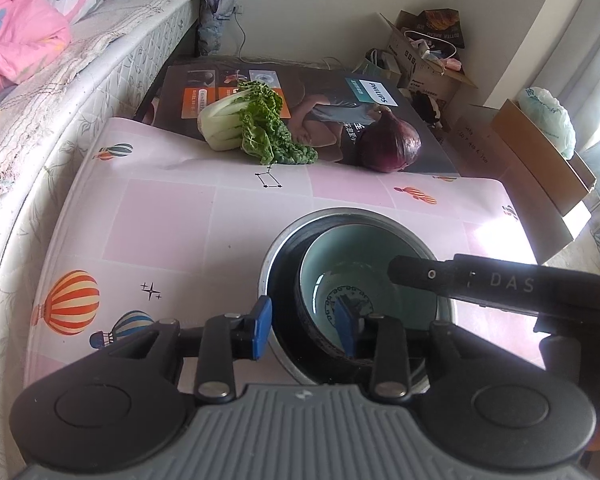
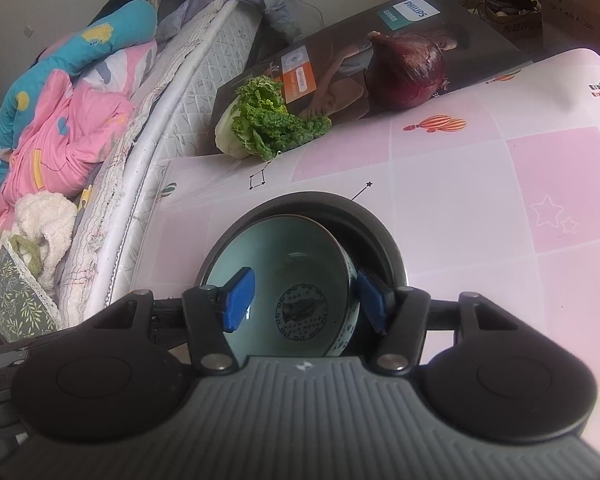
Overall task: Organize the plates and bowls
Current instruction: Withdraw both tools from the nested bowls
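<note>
A box printed "PHILIPS" (image 1: pixel 374 92) lies at twelve o'clock on the balloon-patterned table cover (image 1: pixel 160 224), with a leafy cabbage (image 1: pixel 244 124) and a red onion (image 1: pixel 392 144) resting against it. The celadon bowl (image 1: pixel 364 280), a dark seal printed on its floor, sits inside a larger metal bowl (image 1: pixel 272 256) at six o'clock. The left gripper (image 1: pixel 306 326) stands part open astride both near rims, clamping neither, while the right gripper (image 2: pixel 306 298), lettered "DAS", straddles the celadon bowl's right wall, part open too.
</note>
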The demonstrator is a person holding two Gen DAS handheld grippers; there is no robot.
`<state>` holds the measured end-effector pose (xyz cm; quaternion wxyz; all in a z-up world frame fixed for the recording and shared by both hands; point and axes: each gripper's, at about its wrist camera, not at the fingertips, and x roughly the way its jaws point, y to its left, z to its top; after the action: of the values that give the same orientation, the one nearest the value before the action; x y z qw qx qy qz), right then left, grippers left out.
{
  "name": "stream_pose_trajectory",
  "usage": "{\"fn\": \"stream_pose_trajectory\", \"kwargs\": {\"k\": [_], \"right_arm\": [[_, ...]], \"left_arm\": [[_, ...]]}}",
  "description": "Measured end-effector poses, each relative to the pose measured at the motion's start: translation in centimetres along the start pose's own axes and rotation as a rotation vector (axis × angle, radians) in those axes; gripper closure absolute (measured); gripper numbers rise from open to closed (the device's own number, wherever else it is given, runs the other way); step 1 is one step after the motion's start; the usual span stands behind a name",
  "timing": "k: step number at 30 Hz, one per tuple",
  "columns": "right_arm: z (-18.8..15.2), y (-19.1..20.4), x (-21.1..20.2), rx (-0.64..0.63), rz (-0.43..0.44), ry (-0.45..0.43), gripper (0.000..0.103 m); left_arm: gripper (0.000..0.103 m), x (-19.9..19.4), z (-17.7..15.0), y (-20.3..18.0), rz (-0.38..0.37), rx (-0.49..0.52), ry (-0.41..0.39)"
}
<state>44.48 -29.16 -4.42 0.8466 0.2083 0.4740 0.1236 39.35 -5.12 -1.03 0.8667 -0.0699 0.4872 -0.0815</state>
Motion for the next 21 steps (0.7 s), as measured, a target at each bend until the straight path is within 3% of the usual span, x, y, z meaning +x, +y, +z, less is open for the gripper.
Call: {"fn": "stream_pose_trajectory", "kwargs": {"k": [6,9,21], "right_arm": [[-1.0,0.2,-4.6,0.034,0.082,-0.064,0.047],[-2.4,0.4,-7.8,0.039,0.130,-0.094,0.047],[-14.2,1.2,-20.6,-0.004,0.181,-0.204,0.047]], "left_arm": [[0.058,-1.9,-1.0,1.4,-0.003,-0.037,0.020],[0.048,-3.8,-2.0,1.8,0.000,-0.028,0.017],[0.017,-14.5,-10.9,2.0,0.022,0.138,-0.037]]}}
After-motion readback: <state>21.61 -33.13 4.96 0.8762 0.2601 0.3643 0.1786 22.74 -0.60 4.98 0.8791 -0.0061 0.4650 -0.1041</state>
